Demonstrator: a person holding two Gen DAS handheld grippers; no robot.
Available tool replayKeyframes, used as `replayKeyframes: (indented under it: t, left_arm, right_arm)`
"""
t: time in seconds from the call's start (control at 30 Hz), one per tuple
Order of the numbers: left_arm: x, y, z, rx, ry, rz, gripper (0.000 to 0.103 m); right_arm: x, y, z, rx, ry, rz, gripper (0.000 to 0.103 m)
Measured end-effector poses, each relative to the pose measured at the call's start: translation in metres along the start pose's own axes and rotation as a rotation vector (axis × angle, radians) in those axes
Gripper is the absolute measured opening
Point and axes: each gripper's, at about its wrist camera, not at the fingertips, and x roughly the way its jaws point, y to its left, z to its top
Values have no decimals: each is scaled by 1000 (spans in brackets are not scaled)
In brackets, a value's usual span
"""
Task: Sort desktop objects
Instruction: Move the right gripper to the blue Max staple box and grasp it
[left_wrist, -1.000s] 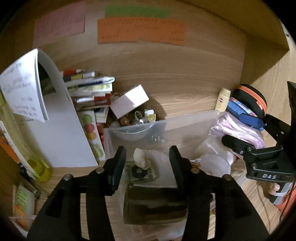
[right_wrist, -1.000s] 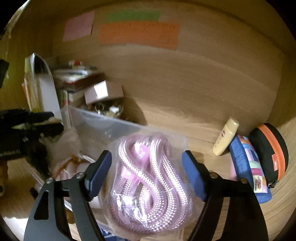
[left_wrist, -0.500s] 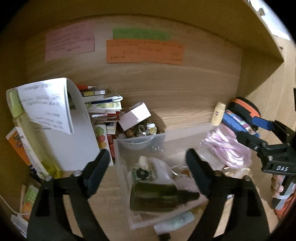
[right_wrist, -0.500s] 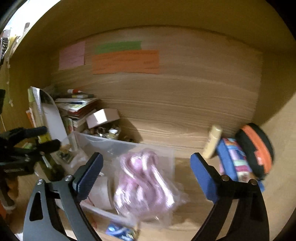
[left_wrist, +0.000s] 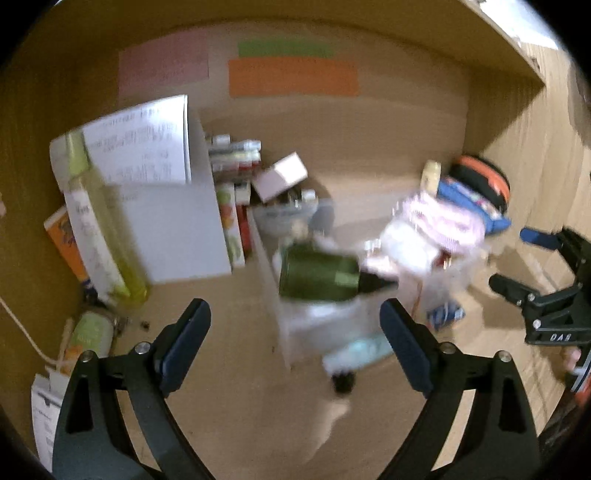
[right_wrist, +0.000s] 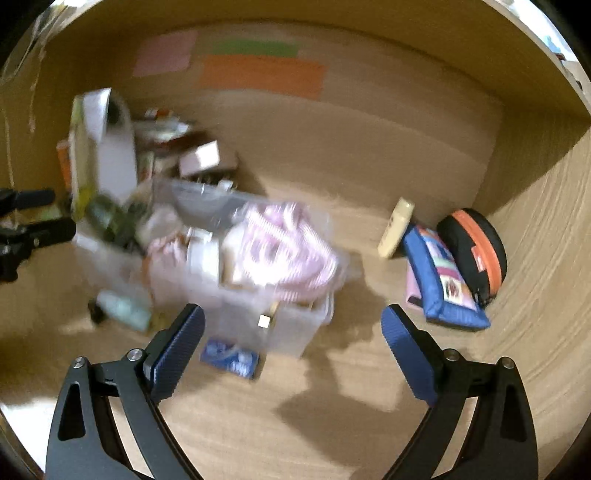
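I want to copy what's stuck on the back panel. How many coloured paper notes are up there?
3. A pink note on the left, a green strip to its right, and a wider orange note directly under the green one. None looks hidden; their writing is too blurred to read.

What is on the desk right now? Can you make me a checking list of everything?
Surface: wooden desk in a wooden alcove, bare at the front.
Job's things: clear bin heaped full; green bottle lying on top at its left end; bagged pink rope on top at its right end.
Clutter: pale tube and blue packet lying beside the bin; cream bottle, blue pouch and black-and-orange case at right; books and papers at left.
Grippers: left gripper opening, nothing between its fingers; right gripper open, empty.
Cables: white cord at far left.
Surroundings: pink, green and orange notes on the back wall.
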Motion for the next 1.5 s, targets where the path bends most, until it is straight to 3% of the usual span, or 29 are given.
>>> replayKeyframes:
  t: [0.1, 0.17, 0.4, 0.57, 0.63, 0.7, 0.93, 1.0, 1.07, 1.2, 1.23, 1.5]
  left_arm:
    - [10, -2, -18, 19, 72, -22, 94]
    - [20, -7, -29, 35, 121, -31, 94]
    - [37, -19, -41, 53, 180, -94, 91]
    - [52, -25, -40, 47, 247, -166, 59]
    - [58, -24, -41, 36, 278, -177, 51]
    - [58, -26, -41, 38, 278, -189, 51]
    - [58, -33, -42, 67, 281, -172, 50]
    - [58, -32, -41, 65, 280, -169, 45]
    - [60, -28, -38, 38, 276, -167, 31]
    - [61, -24, -38, 11, 273, -175, 27]
    - [60, -25, -38, 15, 274, -168, 18]
    - [49, -23, -43, 16, 263, -157, 19]
  right_arm:
    - [0, 7, -12, -42, 37, -12, 96]
    - [4, 10, -21, -49, 73, 23, 96]
    - [28, 19, -38, -72, 190, 92, 96]
    - [46, 20, -34, -31, 236, 172, 93]
    - [54, 21, -32, -23, 254, 178, 84]
    - [60, 23, -30, -27, 275, 181, 74]
    - [71, 30, -26, 22, 290, 210, 68]
    - [72, 29, -25, 41, 292, 222, 58]
    - [72, 27, -26, 56, 289, 238, 48]
    - [68, 27, -29, 55, 281, 232, 48]
    - [67, 27, -30, 49, 278, 231, 48]
    - [42, 18, -36, 43, 239, 241, 48]
